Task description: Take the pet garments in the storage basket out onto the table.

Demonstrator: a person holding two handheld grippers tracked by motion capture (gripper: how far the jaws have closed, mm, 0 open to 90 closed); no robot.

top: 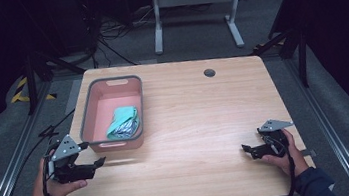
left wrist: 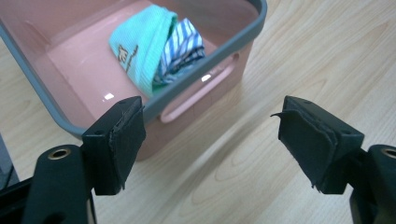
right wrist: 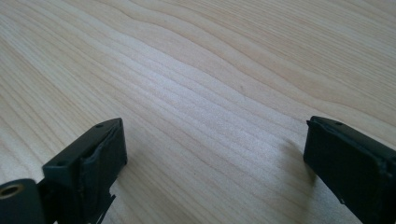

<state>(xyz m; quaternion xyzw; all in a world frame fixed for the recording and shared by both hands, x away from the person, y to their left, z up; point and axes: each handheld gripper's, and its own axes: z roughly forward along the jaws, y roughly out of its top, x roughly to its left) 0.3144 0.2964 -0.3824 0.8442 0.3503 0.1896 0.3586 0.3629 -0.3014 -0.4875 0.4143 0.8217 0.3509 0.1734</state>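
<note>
Hidden and cropped regions at the pink basket and the two grippers

In the left gripper view, we see the pink basket (left wrist: pixel 56 56) cut off by the top and left edges, its near wall partly covered by one jaw, and the basket rim hides the lower end of the folded cloths (left wrist: pixel 156 46); the small print on the green cloth is too small to read. In the high view, the forearms leave the bottom edge, and the left gripper (top: pixel 91 156) and right gripper (top: pixel 250 150) are too small to judge their pads. In the right gripper view, the right-hand jaw is cropped by the picture's edge.
</note>
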